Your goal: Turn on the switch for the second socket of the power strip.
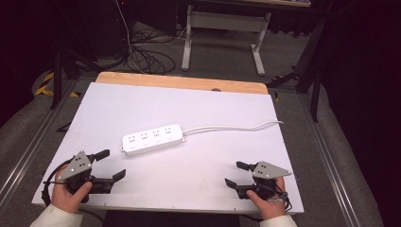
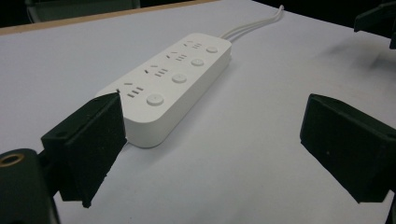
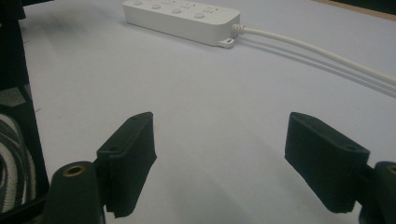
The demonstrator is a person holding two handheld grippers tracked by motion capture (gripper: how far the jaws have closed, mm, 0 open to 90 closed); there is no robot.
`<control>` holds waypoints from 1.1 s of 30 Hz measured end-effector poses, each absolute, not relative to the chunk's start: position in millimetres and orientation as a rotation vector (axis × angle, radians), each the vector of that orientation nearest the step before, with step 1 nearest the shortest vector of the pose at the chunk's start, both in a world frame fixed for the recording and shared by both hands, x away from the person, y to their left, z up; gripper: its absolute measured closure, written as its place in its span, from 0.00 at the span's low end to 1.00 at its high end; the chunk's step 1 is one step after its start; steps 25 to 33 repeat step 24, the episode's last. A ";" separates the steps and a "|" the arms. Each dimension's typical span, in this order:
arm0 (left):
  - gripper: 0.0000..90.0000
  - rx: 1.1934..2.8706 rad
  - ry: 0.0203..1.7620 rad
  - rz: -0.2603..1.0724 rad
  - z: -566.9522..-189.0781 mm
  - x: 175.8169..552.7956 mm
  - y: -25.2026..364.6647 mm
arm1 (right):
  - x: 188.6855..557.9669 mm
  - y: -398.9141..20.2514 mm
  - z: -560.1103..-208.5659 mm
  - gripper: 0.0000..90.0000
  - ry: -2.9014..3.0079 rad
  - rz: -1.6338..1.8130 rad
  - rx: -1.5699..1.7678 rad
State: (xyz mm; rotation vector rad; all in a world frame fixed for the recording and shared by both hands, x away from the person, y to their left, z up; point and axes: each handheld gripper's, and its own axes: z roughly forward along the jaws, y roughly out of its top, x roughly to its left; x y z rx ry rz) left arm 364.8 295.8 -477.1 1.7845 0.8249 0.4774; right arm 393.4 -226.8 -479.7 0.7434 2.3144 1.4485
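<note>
A white power strip (image 1: 152,139) lies near the middle of a white worktop (image 1: 203,109), with nothing holding it. Its long axis runs left to right, tilted slightly so the right end sits farther from the person. A white cord (image 1: 231,127) leaves that right end and trails off the worktop's right edge. Four sockets, each with a round button, line its top face.

Two hands hold grippers at the near edge, one at each corner. The left gripper (image 1: 109,164) has its jaws spread wide apart and empty, and it points forward and right, towards the strip's left end. In the left gripper view the strip (image 2: 170,81) lies just ahead of the jaws and a little left, running away lengthwise.

The right gripper (image 1: 236,173) also has its jaws wide apart and empty, pointing left across the worktop. In the right gripper view the strip (image 3: 182,16) lies well ahead, broadside, cord end (image 3: 236,32) nearer.

The left gripper looks closer to the strip, so it seems better placed to reach first.
</note>
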 end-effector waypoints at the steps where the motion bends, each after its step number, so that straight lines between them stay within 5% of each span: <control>1: 0.08 1.785 0.828 0.471 -479.0 364.6 297.0 | 393.4 -226.8 -479.7 0.28 2.315 1.448 0.744; 33: 0.09 1.779 0.850 0.530 -489.0 363.3 308.3 | 393.6 -227.4 -479.8 0.27 2.317 1.447 0.742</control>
